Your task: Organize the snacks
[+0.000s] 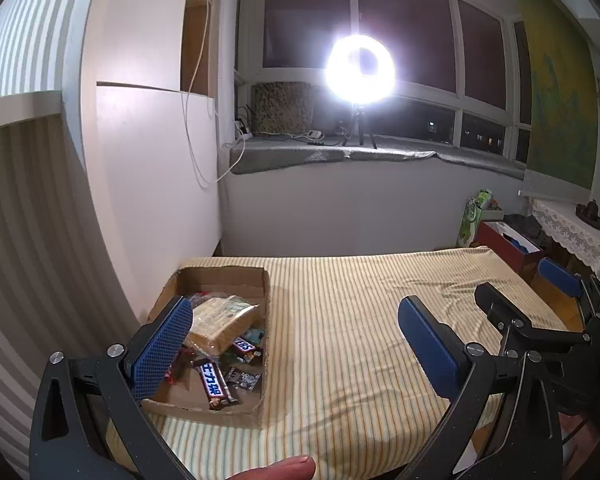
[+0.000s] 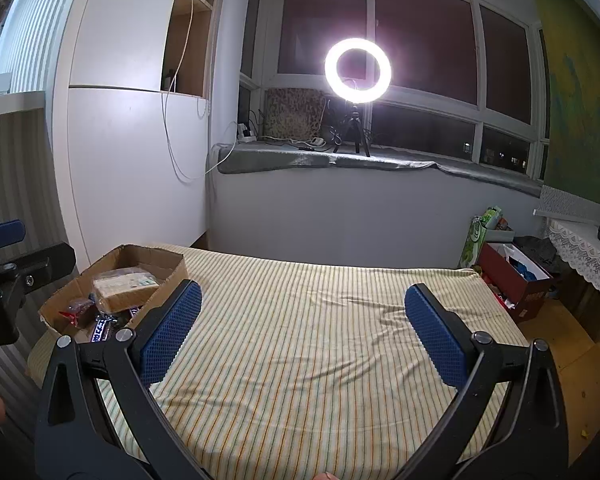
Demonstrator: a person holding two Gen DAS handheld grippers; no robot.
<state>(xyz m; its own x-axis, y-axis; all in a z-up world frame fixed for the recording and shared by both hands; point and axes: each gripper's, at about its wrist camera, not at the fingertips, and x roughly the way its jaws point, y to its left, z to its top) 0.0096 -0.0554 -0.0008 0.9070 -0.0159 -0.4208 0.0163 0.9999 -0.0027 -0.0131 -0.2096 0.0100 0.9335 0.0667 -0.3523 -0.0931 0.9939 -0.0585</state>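
Snacks: chocolate bars (image 1: 214, 384) and a cracker pack (image 1: 220, 322) lie in the cardboard box (image 1: 224, 276) on the striped cloth (image 1: 340, 320).
Left gripper (image 1: 296, 344): spread wide, empty, above the box.
Right gripper (image 2: 300, 328): spread wide, empty.
Handling: probably light, slick wrappers; crackers crush easily, so pinch across the middle.

Both wrist cameras sit low over the striped table (image 2: 308, 344), facing the window (image 2: 420, 40) and ring light (image 1: 360, 67), the left one close above the box (image 1: 220, 276) at the table's left, the right one further right, and both share table, box, sill and light.
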